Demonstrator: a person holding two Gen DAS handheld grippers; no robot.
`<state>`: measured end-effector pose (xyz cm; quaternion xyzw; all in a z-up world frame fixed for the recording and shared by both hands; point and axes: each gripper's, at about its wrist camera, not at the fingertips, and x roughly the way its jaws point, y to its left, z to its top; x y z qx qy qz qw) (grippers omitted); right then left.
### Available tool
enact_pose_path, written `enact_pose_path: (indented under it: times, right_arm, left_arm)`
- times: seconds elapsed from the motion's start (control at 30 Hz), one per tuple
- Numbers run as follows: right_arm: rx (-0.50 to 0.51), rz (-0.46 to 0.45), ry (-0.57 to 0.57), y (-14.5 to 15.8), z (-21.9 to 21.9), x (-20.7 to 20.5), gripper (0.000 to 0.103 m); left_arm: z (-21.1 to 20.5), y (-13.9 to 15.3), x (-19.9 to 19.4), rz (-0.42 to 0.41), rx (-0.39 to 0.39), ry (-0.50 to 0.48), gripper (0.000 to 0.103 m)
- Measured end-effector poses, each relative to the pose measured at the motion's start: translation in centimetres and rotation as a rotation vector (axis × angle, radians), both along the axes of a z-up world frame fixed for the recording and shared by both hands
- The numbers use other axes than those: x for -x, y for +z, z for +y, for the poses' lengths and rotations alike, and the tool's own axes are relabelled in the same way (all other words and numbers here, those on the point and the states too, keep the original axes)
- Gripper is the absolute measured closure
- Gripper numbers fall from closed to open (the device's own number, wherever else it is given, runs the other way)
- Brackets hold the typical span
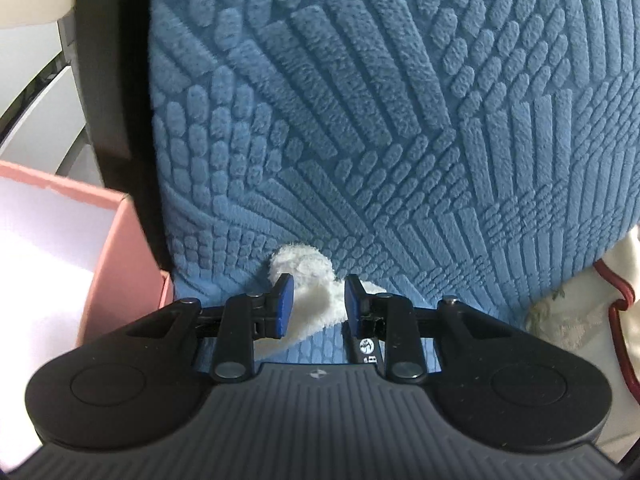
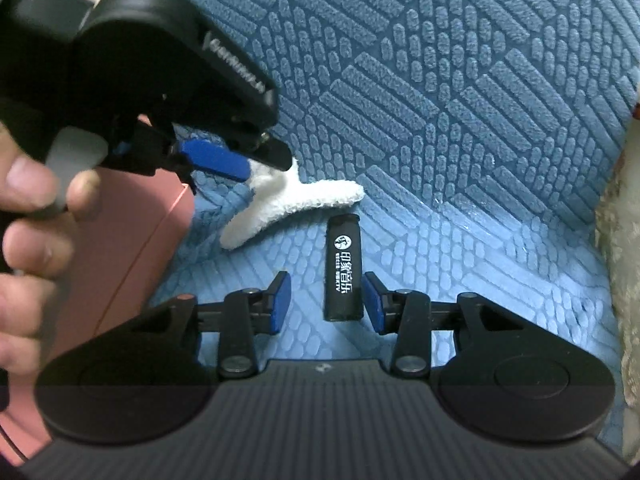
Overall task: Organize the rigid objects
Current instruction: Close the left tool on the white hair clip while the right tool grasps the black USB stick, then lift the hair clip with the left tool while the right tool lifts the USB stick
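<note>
A black lighter [image 2: 343, 267] with white print lies on the blue textured seat cover, its near end between my right gripper's [image 2: 327, 302] open blue pads, close to the right pad. A white fluffy star-shaped piece [image 2: 294, 200] lies just beyond it. My left gripper [image 1: 317, 304] is open, its pads on either side of the white fluffy piece [image 1: 310, 300]; it also shows in the right wrist view [image 2: 256, 160] at the piece's far tip. The lighter's end [image 1: 366, 350] shows under the left gripper's right finger.
A pink box [image 1: 116, 256] with a white inside stands at the left, against the seat; it shows in the right wrist view [image 2: 132, 248] too. A blue textured backrest [image 1: 360, 120] rises behind. Cream floral fabric [image 1: 576, 312] with red trim lies at the right.
</note>
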<state>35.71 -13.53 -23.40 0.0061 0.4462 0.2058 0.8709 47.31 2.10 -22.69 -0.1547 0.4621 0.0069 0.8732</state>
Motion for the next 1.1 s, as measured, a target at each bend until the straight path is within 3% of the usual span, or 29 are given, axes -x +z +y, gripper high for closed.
enact_pose_path:
  times: [0.13,0.23,0.27,0.57,0.77,0.87,1.1]
  right_arm:
    - [0.032,-0.011,0.009,-0.5,0.5,-0.3,0.060]
    - [0.033,-0.002,0.008,-0.8,0.5,-0.5,0.060]
    - [0.039,0.000,0.011,-0.9,0.6,-0.6,0.060]
    - [0.108,0.016,0.055,-2.3,1.8,-1.1,0.076]
    - [0.124,0.030,0.061,-1.7,1.5,-0.7,0.076]
    - [0.123,0.034,0.054,-1.0,1.0,-0.4,0.076]
    - [0.133,0.045,0.037,-0.4,-0.2,1.2,0.076]
  left_arm:
    - [-0.1,0.1,-0.4,0.004,0.005,0.020,0.070]
    - [0.4,-0.1,-0.6,0.015,0.042,0.036,0.052]
    - [0.5,-0.2,-0.7,0.018,0.053,0.037,0.052]
    - [-0.9,-0.8,-0.2,-0.006,0.009,0.030,0.052]
    - [-0.5,-2.0,-0.1,0.031,0.072,0.069,0.054]
    - [-0.6,-2.3,-0.2,0.018,0.058,0.064,0.063]
    - [-0.6,-0.9,1.6,-0.009,0.043,0.016,0.068]
